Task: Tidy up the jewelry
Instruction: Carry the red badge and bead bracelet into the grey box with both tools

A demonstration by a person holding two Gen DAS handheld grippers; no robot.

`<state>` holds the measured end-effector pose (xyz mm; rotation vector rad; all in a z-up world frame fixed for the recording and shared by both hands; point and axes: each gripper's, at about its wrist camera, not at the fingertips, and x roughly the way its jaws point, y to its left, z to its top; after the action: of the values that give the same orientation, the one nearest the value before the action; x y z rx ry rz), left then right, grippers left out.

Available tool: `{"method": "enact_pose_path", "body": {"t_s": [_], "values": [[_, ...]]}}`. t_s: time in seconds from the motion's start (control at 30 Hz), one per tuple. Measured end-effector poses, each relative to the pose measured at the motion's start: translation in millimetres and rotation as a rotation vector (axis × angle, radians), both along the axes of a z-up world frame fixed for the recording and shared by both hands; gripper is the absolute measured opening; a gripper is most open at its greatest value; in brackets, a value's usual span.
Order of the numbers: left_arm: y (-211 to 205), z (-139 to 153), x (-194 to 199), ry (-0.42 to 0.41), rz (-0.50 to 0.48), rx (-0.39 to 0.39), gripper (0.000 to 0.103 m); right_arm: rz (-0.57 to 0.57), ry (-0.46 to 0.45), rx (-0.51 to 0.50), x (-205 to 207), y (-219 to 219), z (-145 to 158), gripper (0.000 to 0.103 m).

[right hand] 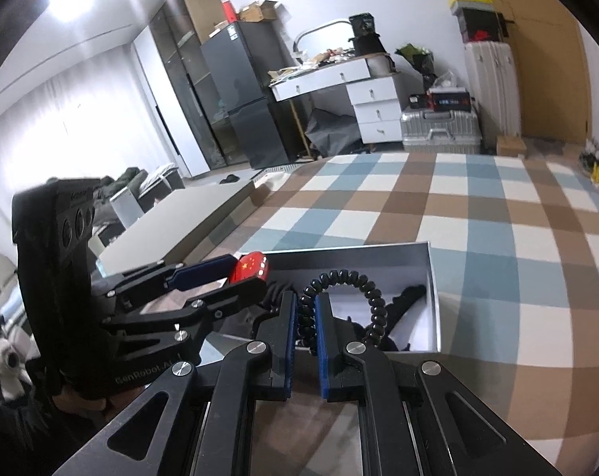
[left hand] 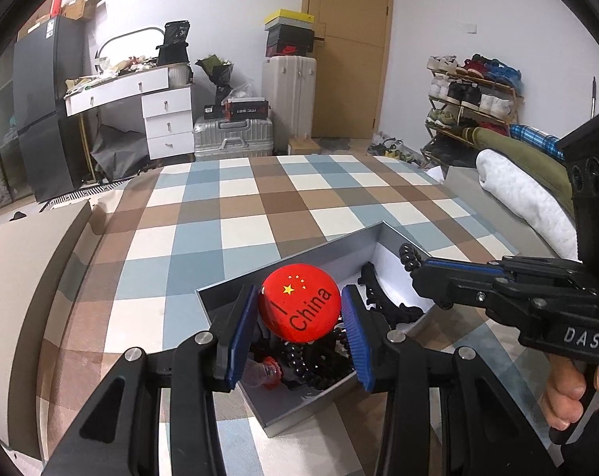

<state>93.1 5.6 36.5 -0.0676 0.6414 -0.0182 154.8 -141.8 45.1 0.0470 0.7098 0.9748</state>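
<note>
Gripping a round red badge (left hand: 299,303) by its opposite edges, the left tool (left hand: 301,309) stood partly open, its blue pads pressed on the rim, holding the badge just above the grey box (left hand: 299,416). The right tool (right hand: 306,313) was closed tight on a black coiled hair tie (right hand: 351,289), its loop arching over the box's white floor. The box sat on a checked surface (left hand: 259,198), with dark bead strings (left hand: 315,365), a black claw clip (left hand: 382,301) and a small clear bottle (left hand: 259,373) inside. The badge looked stiff, light and glossy, probably slippery on its domed face, so an edge grip suited it. The hair tie looked soft and springy; pinching one stretch of the coil should hold, though it may stretch or snag on the beads.
</note>
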Motion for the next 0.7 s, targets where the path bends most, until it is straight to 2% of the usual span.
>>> {"method": "enact_pose_path", "body": {"t_s": [0.4, 0.7], "values": [[0.9, -12.1, 3.9, 0.044, -0.001, 0.012, 0.037, 0.001, 0.068, -0.004, 16.4, 9.2, -14.4, 0.009], [1.2, -15.6, 1.2, 0.050, -0.013, 0.045, 0.037, 0.006, 0.121, -0.055, 18.3, 16.0, -25.4, 0.009]]}}
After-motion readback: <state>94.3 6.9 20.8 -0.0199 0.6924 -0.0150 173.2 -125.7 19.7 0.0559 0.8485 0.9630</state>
